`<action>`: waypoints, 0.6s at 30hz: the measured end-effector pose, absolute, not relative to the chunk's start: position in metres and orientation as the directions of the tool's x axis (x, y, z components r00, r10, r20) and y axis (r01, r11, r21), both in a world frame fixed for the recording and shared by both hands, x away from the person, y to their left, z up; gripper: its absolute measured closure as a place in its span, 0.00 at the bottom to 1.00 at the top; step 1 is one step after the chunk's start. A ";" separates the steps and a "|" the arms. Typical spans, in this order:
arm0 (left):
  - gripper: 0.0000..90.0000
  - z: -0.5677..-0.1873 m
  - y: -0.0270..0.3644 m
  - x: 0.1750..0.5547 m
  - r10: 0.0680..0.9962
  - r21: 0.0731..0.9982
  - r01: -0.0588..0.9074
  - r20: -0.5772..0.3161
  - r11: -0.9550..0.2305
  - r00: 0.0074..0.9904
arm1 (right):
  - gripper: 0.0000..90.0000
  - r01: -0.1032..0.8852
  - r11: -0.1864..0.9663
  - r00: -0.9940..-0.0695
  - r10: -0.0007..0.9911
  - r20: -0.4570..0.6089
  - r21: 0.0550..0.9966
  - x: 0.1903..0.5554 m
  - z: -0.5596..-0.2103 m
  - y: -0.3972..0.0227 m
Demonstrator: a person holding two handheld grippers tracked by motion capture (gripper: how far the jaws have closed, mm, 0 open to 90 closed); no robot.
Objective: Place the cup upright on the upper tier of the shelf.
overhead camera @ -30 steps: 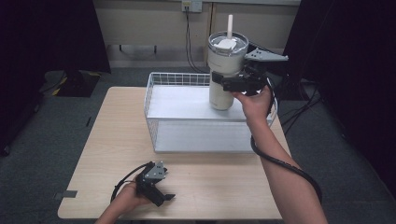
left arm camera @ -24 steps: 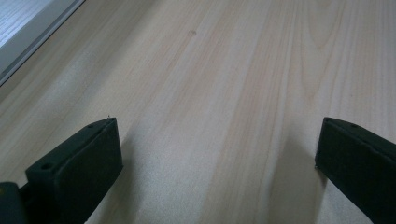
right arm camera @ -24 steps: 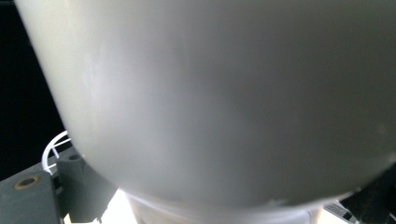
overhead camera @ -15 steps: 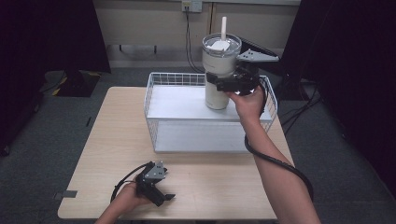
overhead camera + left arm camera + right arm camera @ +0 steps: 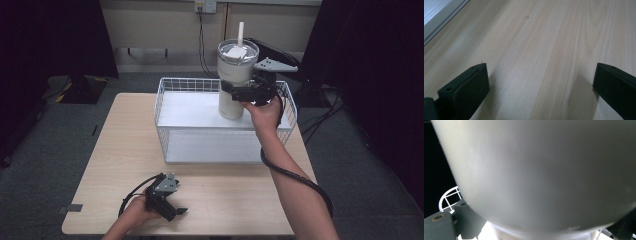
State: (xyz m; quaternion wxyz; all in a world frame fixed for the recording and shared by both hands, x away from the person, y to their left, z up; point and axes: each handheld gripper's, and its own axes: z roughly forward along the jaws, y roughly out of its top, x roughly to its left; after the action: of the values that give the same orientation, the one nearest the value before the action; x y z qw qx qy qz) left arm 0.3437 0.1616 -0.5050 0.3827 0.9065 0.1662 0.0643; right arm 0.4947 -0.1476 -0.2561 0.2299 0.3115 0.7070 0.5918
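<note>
A tall cream tumbler (image 5: 235, 75) with a clear lid and a white straw stands upright inside the white wire basket (image 5: 165, 107). My right gripper (image 5: 236, 91) is shut on the tumbler's middle, coming from its right side. I cannot tell whether the tumbler's base touches the basket floor. In the right gripper view the tumbler's wall (image 5: 544, 175) is very close, with a bit of basket rim (image 5: 447, 197) at lower left. My left gripper (image 5: 172, 212) rests near the table's front edge, open, with bare wood between its jaws (image 5: 540, 85).
The basket sits at the back right of the light wooden table (image 5: 115, 150). Cables hang from a wall socket (image 5: 205, 6) behind it. Dark curtains flank both sides. A black cable (image 5: 295, 175) trails along the right forearm.
The right gripper has carried the tumbler a little to the left over the basket. The left gripper has stayed still.
</note>
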 end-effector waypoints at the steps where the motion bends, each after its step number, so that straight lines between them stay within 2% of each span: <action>1: 0.00 -0.505 0.162 0.344 0.351 0.715 0.252 -0.011 -0.652 0.936 | 0.10 0.167 0.106 -0.701 0.712 0.042 0.980 0.495 -0.256 -0.148; 18: 0.00 -0.505 0.162 0.344 0.351 0.715 0.253 -0.011 -0.651 0.936 | 0.10 0.160 0.128 -0.709 0.705 0.024 0.979 0.493 -0.257 -0.150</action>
State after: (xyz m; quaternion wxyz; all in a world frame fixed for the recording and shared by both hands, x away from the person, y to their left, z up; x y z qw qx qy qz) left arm 0.3437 0.1615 -0.5050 0.3828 0.9064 0.1664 0.0642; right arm 0.4934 -0.1497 -0.2572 0.2322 0.3029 0.7143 0.5866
